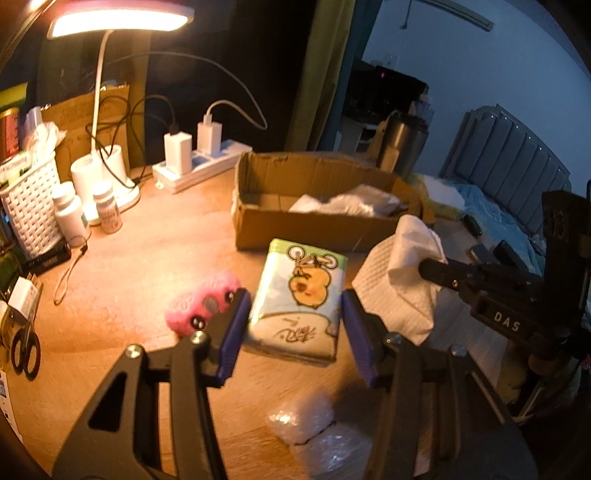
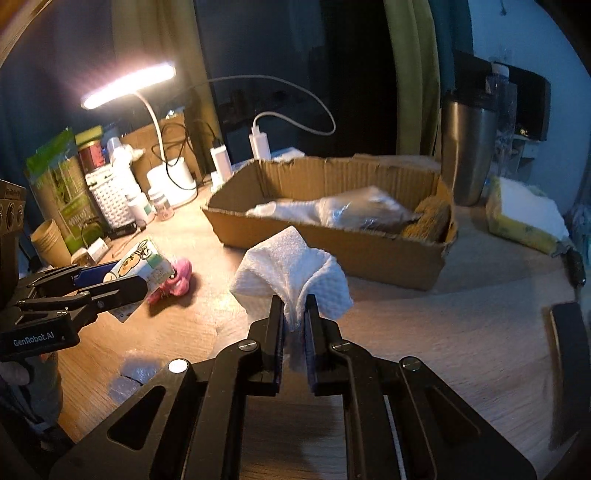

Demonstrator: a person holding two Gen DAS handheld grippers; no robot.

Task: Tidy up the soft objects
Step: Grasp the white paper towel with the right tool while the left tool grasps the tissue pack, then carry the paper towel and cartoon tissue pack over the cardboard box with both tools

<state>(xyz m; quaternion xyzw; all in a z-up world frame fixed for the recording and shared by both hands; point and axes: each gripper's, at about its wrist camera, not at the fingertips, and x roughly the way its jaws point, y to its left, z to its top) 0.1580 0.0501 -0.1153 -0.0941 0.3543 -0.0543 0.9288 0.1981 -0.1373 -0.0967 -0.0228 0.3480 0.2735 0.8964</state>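
The right claw (image 2: 294,314) is clamped on a white embossed paper towel (image 2: 291,266). The towel is pinched at a gathered fold between the two fingers; its free part fans out above and to both sides of the fingertips in soft creases, with a dimpled surface texture. It is held above the wooden table (image 2: 461,332), in front of the near wall of the open cardboard box (image 2: 332,243).

The left claw (image 1: 295,325) is spread wide, its purple pads (image 1: 232,332) standing on either side of a tissue pack (image 1: 299,299). Whether the pads touch the pack cannot be told. The pack is a rectangular soft-wrapped packet, pale green and blue, printed with a yellow cartoon figure and a handwritten-style mark. It is near the front of the box.

A pink plush toy (image 1: 201,304) with small black eyes lies on the table just left of the pack. Clear crumpled plastic wrap (image 1: 306,424) lies on the table below the left claw.

Inside the box are a white soft item (image 2: 284,212) and a clear plastic bag (image 2: 362,210). A lit desk lamp (image 1: 118,18) stands at the left rear of the table.
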